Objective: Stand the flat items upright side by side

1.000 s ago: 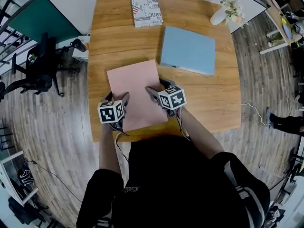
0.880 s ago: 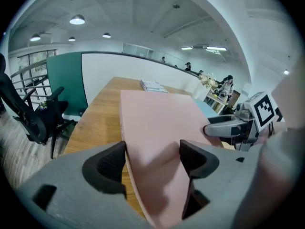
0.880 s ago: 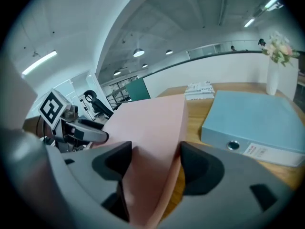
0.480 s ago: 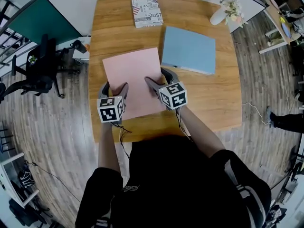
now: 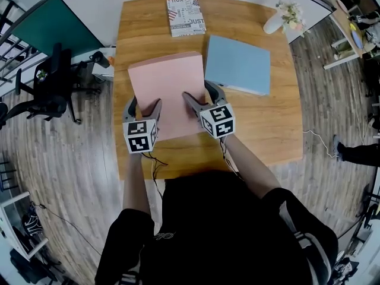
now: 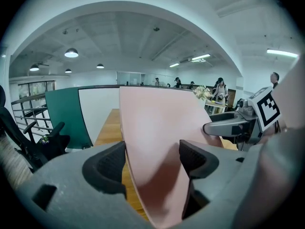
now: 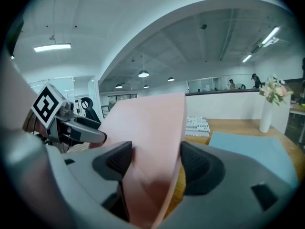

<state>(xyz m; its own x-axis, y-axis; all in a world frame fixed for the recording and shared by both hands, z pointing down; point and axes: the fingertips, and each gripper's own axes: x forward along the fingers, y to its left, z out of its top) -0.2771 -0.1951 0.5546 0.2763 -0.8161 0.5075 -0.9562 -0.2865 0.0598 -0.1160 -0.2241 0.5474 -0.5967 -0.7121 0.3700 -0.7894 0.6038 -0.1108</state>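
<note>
Pink folder (image 5: 166, 79) tilted up — L gripper (image 5: 143, 104), R gripper (image 5: 197, 91) clamp its 2 edges.

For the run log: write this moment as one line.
left tongs, right tongs: shut on pink folder | pink folder: tilted, not upright | blue folder, printed book: flat on table

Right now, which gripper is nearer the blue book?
Right. The right gripper grips the pink book at the edge beside the blue book; the left gripper grips the opposite edge.
</note>
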